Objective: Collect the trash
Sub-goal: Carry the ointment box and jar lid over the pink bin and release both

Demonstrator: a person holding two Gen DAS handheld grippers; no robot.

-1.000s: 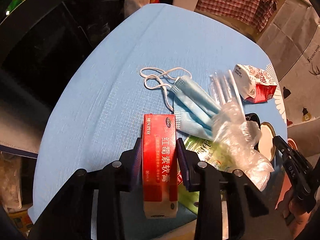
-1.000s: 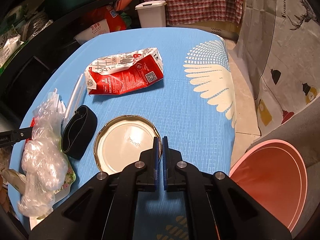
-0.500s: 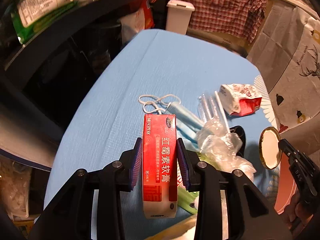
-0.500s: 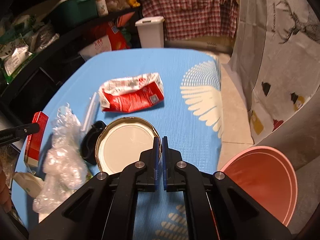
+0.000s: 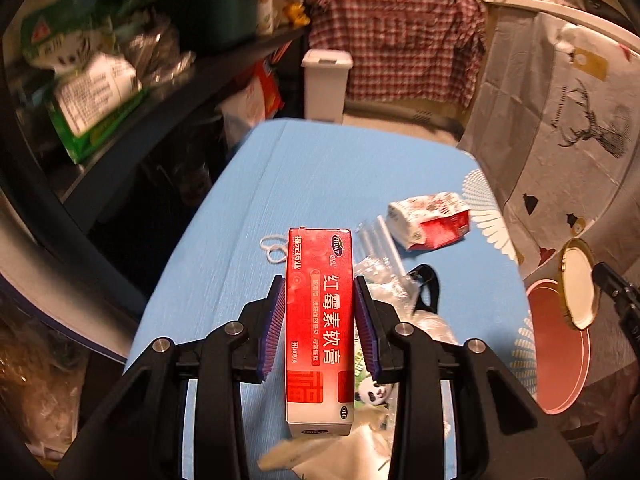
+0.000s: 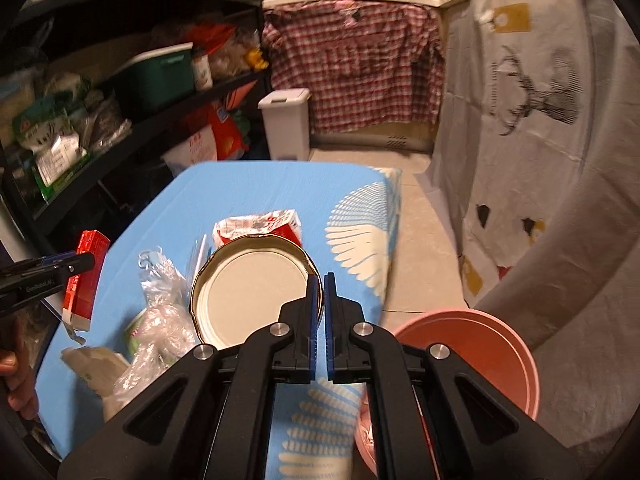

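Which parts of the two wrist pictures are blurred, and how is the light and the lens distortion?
Left wrist view: the shelf goods at upper left are smeared by motion, while the red box stays sharp; light is dim and warm. Right wrist view: the far edge of the blue table is slightly soft, the jar lid clear. Both: fisheye bending, dark round corners.

"红霉素软膏", "福元药业", "OTC", "10克/支" on red box (image 5: 320,320)

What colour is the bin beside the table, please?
The bin is salmon pink, inside and out; it shows best in the right wrist view.
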